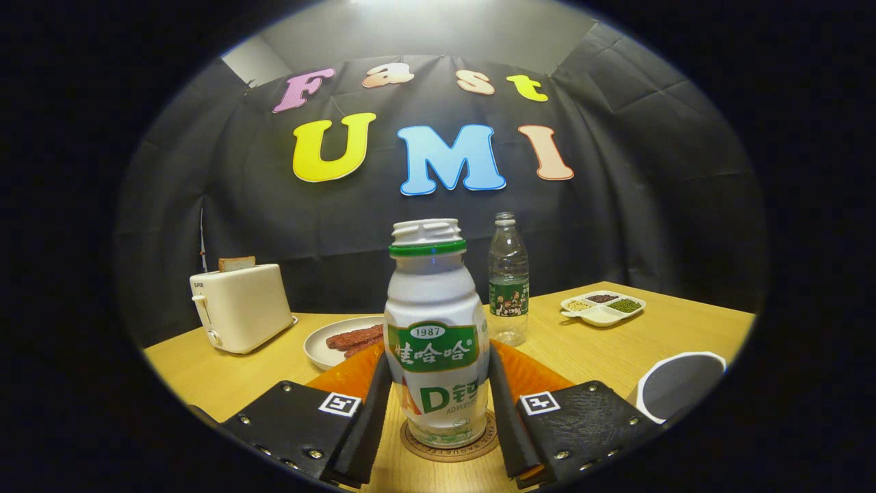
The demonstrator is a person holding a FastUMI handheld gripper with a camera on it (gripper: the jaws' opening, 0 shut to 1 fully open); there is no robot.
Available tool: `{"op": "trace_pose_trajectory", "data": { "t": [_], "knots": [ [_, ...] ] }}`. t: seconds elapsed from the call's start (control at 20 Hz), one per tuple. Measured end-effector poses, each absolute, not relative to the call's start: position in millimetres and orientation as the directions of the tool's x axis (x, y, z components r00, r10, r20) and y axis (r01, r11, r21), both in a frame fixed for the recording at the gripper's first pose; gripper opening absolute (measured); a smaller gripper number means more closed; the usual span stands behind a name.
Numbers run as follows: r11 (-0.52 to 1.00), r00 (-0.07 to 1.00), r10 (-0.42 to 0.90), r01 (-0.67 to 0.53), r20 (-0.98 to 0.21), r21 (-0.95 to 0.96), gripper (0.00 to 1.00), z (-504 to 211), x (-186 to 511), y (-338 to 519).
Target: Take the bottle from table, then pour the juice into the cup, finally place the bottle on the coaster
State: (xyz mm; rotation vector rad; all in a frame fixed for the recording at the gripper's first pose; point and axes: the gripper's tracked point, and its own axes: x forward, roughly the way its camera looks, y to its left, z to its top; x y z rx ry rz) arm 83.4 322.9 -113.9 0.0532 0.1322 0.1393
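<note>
So the white bottle (436,335) is sitting upright on the round coaster (449,445) on the desk (588,349), right between the claw (438,411) fingers, which look spread with small gaps either side, and the cup (677,387) is off to the right.

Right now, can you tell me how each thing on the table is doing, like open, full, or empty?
Juice bottle: uncapped, upright on the coaster.
Gripper: open, a finger at each side of the juice bottle, gaps showing.
Water bottle: capped, upright, looks nearly empty.
Toaster: toast sticking out of the slot.
Plate: holds sausages.
Divided dish: compartments hold grains.
Cup: inside hidden.
</note>
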Motion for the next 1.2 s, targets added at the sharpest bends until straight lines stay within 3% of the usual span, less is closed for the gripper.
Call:
{"op": "trace_pose_trajectory", "data": {
  "t": [0.2, 0.35, 0.6, 1.2],
  "knots": [
    [0.987, 0.976, 0.139, -0.122, -0.168, 0.104, 0.77, -123.2, 81.8, 318.6],
    [0.986, 0.974, 0.146, -0.129, -0.172, 0.105, 0.92, -119.7, 78.2, 319.1],
    [0.987, 0.972, 0.152, -0.139, -0.179, 0.084, 0.97, -119.4, 71.8, 322.6],
    [0.972, 0.978, 0.200, -0.207, 0.064, 0.111, 0.98, 17.6, 32.1, 327.8]
  ]
}}
